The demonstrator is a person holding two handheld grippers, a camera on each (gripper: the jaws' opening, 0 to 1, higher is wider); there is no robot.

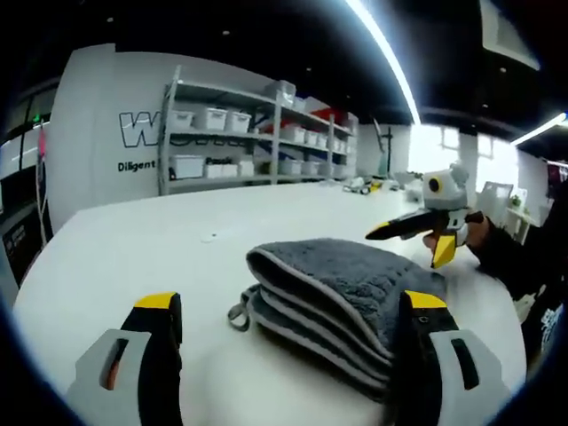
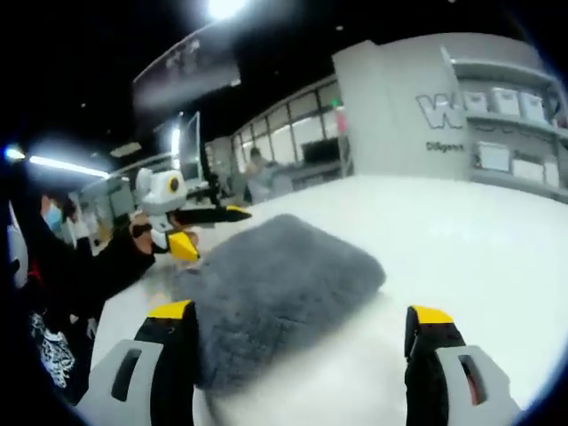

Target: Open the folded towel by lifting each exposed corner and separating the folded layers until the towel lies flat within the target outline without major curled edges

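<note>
In the left gripper view, the left gripper (image 1: 288, 337) is sitting low over the white table (image 1: 133, 257) with its yellow-tipped jaws spread wide and nothing between them held; the folded grey towel (image 1: 342, 297) is lying just ahead, its near right corner overlapping the right jaw in the picture. This view is showing the towel's folded edge side-on: several stacked layers with pale hems and a small hanging loop (image 1: 237, 314) at the left end. Beyond the towel, the right gripper (image 1: 415, 238) is hovering just past its far edge, held by a dark-sleeved hand (image 1: 475, 235), its jaws parted and empty.

The right gripper view is looking from the opposite side. Its own jaws are also standing wide apart, gripping nothing, around the right gripper (image 2: 297, 342), with the towel (image 2: 275, 284) reaching down toward the left jaw. Here the towel is showing its fluffy top face and rounded fold rather than the layers. The left gripper (image 2: 209, 226) is appearing beyond the towel, open and empty, carried by a person's sleeve (image 2: 98, 266).

The table is glossy, reflecting the lighting. Behind it, the left gripper view is showing metal shelving (image 1: 257, 133) loaded with white bins against a white wall with dark lettering (image 1: 146, 133), under a ceiling light strip (image 1: 386, 53). The right gripper view is showing glass-walled rooms (image 2: 284, 133) in the background.
</note>
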